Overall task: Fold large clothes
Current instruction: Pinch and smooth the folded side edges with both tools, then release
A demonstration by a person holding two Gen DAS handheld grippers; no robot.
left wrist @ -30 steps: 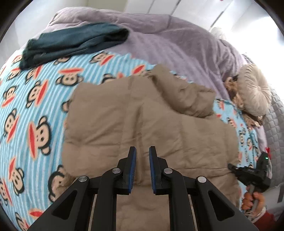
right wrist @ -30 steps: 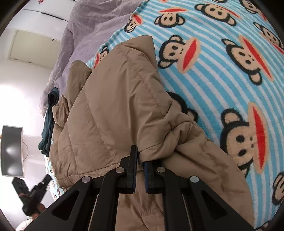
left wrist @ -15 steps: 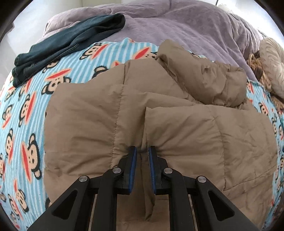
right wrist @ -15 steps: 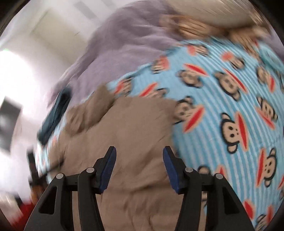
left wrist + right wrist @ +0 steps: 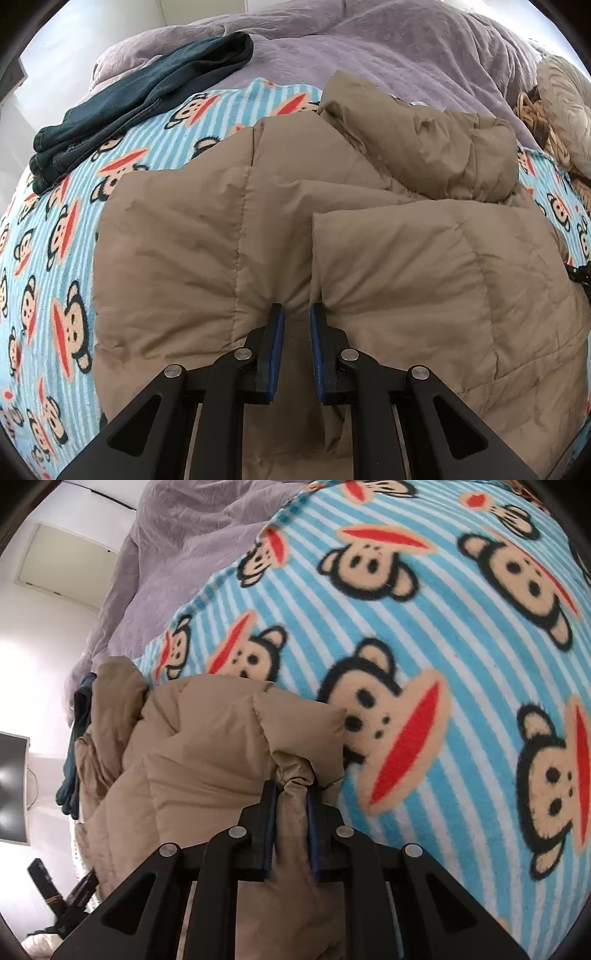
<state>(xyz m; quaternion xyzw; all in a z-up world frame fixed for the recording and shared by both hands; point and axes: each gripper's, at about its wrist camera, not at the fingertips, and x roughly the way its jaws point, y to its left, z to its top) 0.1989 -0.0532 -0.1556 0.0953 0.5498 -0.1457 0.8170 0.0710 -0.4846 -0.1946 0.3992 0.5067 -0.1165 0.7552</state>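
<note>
1 tan jacket point(image 5: 369, 240), 1 blanket point(image 5: 55, 258), 2 grippers point(image 5: 295, 314)

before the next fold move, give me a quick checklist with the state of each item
1. Left gripper on the jacket: ok, narrow jaws with a fold bunched between the pads.
2. Right gripper on the jacket: ok so far, cloth fills the gap and the jaws are closing on it.
3. Which layers each gripper has caught: cannot tell, the cloth hides it.
4. Hood laid flat: not ok, it sits rumpled at the top.
5. Blanket beside the jacket free for the fold: ok.
6. Jeans out of the way: ok, apart from the jacket at the far edge.
</note>
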